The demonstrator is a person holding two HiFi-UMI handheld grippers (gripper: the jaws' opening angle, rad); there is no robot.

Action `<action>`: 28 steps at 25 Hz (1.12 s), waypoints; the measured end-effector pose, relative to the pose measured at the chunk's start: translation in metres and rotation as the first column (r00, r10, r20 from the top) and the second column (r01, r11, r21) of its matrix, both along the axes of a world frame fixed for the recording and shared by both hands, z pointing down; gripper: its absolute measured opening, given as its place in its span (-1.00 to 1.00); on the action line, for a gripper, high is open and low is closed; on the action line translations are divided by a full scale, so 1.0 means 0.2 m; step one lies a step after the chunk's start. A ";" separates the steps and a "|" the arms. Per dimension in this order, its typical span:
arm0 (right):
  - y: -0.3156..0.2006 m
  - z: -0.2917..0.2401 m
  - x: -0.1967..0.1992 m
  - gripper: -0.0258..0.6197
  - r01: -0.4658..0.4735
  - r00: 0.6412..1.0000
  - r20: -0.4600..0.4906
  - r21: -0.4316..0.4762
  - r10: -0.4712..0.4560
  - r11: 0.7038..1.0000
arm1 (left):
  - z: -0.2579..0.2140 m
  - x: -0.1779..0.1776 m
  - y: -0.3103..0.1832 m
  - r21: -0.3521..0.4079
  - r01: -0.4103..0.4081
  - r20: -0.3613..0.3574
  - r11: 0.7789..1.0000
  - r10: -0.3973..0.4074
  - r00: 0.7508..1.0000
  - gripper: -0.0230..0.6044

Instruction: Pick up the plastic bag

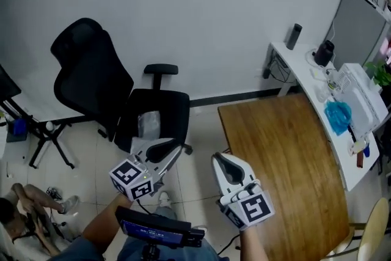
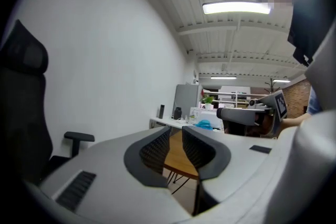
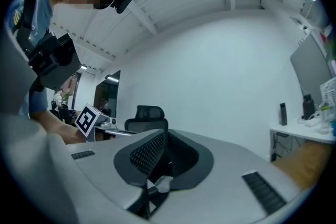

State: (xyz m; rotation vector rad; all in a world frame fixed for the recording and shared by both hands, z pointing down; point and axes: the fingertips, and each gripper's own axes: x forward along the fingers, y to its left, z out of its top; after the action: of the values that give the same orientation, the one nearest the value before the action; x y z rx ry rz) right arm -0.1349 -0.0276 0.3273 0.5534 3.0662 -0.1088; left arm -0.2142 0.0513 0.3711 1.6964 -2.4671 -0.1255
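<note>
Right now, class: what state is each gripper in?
Left gripper: jaws slightly apart, nothing between them.
Right gripper: jaws together, holding nothing.

From here, the plastic bag [image 1: 148, 124] has its lower edge hidden behind my left gripper [image 1: 166, 147]. Items on the white surface [image 1: 302, 64] are too small to tell.

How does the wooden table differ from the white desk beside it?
The wooden table is brown, the white desk white. The table's top is bare, while the desk carries a monitor, a blue item and other clutter. The table is broad, the desk a narrow strip along it. Both stand side by side, to the right of the chair.
</note>
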 end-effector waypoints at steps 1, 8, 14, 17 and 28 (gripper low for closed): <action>0.06 0.01 -0.05 -0.82 0.029 1.000 -0.003 -0.002 -0.029 1.000 | 0.02 -0.04 0.07 -0.004 0.030 -0.010 1.000 -0.030 0.999 -0.66; 0.48 0.07 -0.36 -0.82 0.205 0.979 -0.020 -0.022 -0.205 0.979 | 0.25 -0.31 0.61 -0.067 0.216 -0.090 0.974 -0.221 0.971 -0.61; 0.72 0.20 -0.62 -0.82 0.269 0.962 -0.034 -0.047 -0.271 0.962 | 0.54 -0.49 0.92 -0.141 0.284 -0.180 0.948 -0.306 0.935 -0.61; 0.83 0.28 -0.73 -0.82 0.306 0.949 -0.064 -0.064 -0.310 0.950 | 0.71 -0.57 1.02 -0.179 0.308 -0.222 0.935 -0.343 0.913 -0.61; 1.11 0.58 -0.95 -0.82 0.392 0.895 -0.179 -0.124 -0.409 0.912 | 1.40 -0.60 1.29 -0.366 0.227 -0.425 0.903 -0.379 0.822 -0.40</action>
State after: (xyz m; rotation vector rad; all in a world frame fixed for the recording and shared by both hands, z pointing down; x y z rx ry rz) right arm -0.3254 0.1954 0.4433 1.2357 3.0613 -0.3193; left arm -0.3339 0.3085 0.6514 0.9798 -2.2049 -0.1779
